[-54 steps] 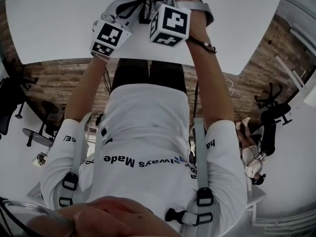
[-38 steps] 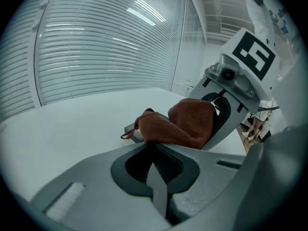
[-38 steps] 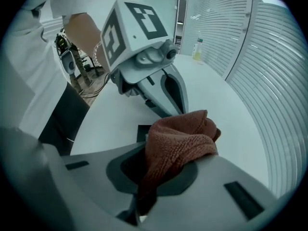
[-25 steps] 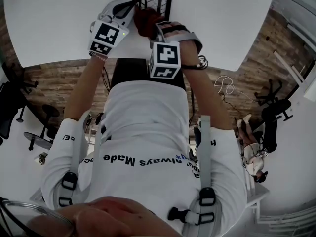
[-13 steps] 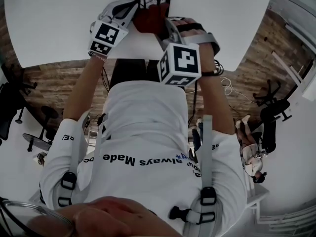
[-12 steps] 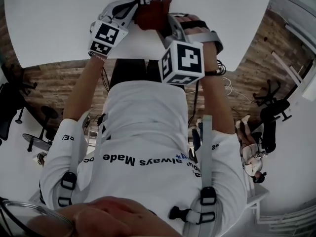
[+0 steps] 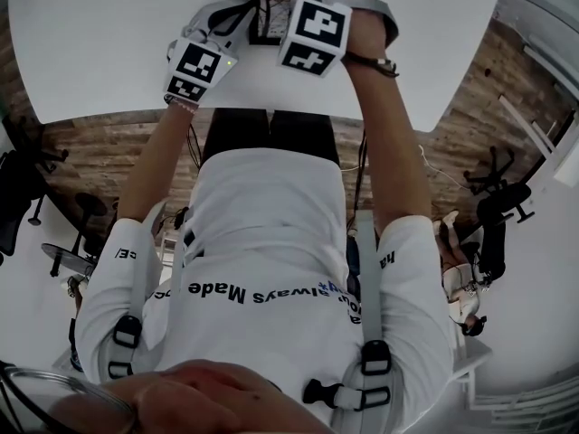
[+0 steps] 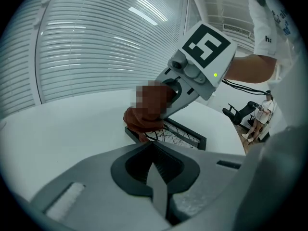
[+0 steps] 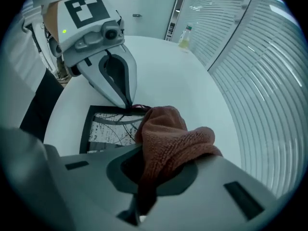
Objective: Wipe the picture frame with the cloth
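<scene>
A black picture frame (image 9: 96,129) with a branch print lies flat on the white table (image 9: 192,90). My right gripper (image 9: 143,150) is shut on a rust-red cloth (image 9: 168,138), which bulges out of the jaws and rests on the frame's right side. My left gripper (image 9: 129,107) comes in from the opposite side, and its shut tips pinch the frame's far edge. In the left gripper view the frame (image 8: 185,134) lies just beyond my left gripper (image 8: 152,146), with the cloth (image 8: 139,121) on its near corner. In the head view both marker cubes hide most of the frame (image 7: 264,27).
A small bottle (image 9: 184,36) stands far back on the table near the blinds. The table's front edge (image 7: 271,107) runs just before my body. Office chairs (image 7: 507,211) stand on the wood floor to either side.
My right gripper has pushed the cloth away from my body across the frame, from the near end to the far end. The left gripper has stayed put on the frame.
</scene>
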Demonstrator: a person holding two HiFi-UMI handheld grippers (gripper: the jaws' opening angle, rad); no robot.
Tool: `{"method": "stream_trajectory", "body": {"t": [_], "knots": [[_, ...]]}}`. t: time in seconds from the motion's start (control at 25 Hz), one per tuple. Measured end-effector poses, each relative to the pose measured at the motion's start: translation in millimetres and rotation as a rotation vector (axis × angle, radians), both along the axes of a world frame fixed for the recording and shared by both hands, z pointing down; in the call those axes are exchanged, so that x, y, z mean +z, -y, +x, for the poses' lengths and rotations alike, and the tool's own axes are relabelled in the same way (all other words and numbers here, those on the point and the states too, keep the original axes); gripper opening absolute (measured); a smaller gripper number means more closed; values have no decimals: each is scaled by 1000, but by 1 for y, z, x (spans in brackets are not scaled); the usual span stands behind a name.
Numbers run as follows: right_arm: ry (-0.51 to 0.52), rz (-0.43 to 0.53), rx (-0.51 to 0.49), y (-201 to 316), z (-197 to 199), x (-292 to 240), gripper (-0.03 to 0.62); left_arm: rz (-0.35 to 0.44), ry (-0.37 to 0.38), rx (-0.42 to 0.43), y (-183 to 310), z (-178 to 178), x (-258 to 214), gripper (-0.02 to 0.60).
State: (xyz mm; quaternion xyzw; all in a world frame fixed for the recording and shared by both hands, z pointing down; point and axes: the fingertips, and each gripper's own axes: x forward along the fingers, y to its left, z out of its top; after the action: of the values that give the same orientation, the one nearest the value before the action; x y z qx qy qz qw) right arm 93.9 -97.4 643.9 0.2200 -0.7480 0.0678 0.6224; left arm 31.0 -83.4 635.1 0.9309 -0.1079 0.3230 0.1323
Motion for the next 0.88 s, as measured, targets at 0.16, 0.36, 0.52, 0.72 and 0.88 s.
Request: {"method": "stream_trajectory", "body": {"t": [0.16, 0.36, 0.52, 0.72, 0.88], "knots": [[24, -16, -4, -3, -1, -2, 18, 3, -5, -3, -1, 1, -2, 2], [53, -89, -41, -26, -11, 1, 20, 3, -4, -4, 0, -1, -1, 2], [95, -158, -70, -54, -24, 1, 18, 7, 2, -3, 0, -2, 0, 2], [140, -243, -114, -96, -42, -3, 20, 13, 7, -7, -1, -2, 0, 2], [151, -290, -152, -126, -52, -4, 18, 13, 9, -10, 0, -2, 0, 2]]}}
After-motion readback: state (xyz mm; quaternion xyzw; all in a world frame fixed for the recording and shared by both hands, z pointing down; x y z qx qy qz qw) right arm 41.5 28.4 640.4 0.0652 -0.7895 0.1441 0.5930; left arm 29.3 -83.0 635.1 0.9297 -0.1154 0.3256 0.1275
